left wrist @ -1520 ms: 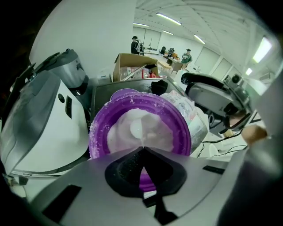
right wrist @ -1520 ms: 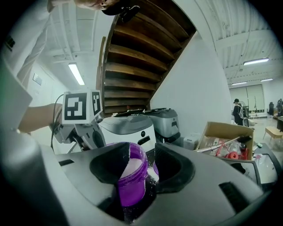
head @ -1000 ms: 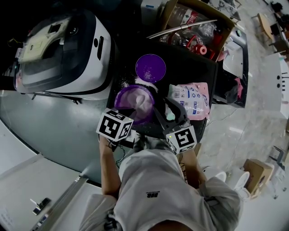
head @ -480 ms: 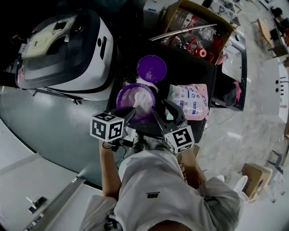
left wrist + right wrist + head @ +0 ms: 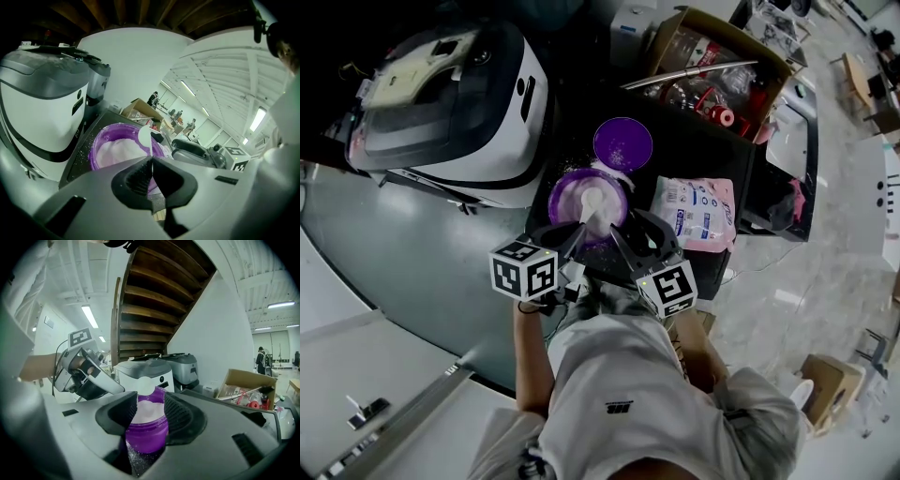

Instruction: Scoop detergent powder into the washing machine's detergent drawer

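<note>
Now, left gripper (image 5: 151, 161) pinching scoop (image 5: 144, 136), right gripper (image 5: 150, 414) clamping tub (image 5: 146, 434)

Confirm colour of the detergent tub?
Purple tub, with white powder inside. It shows best in the right gripper view.

From my feed: wooden stairs (image 5: 154, 291) climb a white wall (image 5: 220, 333) — strip lights (image 5: 89, 316) overhead, pale tiled floor (image 5: 825, 253), cardboard box (image 5: 241, 377) behind.
</note>
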Available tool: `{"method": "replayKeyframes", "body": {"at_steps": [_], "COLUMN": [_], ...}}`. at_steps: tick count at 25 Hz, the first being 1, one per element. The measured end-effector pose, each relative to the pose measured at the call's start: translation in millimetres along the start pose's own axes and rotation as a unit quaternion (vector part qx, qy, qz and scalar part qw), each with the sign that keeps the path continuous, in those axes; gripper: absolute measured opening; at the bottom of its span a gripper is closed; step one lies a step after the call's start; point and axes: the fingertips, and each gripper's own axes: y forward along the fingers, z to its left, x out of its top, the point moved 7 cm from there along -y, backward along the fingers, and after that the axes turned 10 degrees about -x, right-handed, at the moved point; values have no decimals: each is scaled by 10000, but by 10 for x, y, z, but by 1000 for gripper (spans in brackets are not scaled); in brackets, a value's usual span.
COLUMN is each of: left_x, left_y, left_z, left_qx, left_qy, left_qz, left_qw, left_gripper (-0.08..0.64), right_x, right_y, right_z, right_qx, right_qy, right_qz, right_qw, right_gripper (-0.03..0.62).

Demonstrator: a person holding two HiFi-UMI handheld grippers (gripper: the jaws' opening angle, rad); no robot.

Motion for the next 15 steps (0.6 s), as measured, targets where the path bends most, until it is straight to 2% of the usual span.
{"method": "replayKeyframes", "body": {"at_steps": [6,10,15], "left_x": [-77,-134,-211], "left_y": [-106,-211,-371], "left_z": [-104,-85,16], "left_qx": [-15,-17,-200], "left_qy": [23,160,235], "left_qz": [-283,-291,-201], "left_qw": [9996,9994,9993], "left_gripper": [15,15,15], "right_x": [21,16,21], "right_y": [-49,-41,-19], "right_z": [125,267,500], "right_qx": [114,68,-126], "right_qy": [-32,-73,-124], "right_qz": [-64,-58,-1], "right_qw": [9999,9999,9998], "right_gripper": [178,178,178]}}
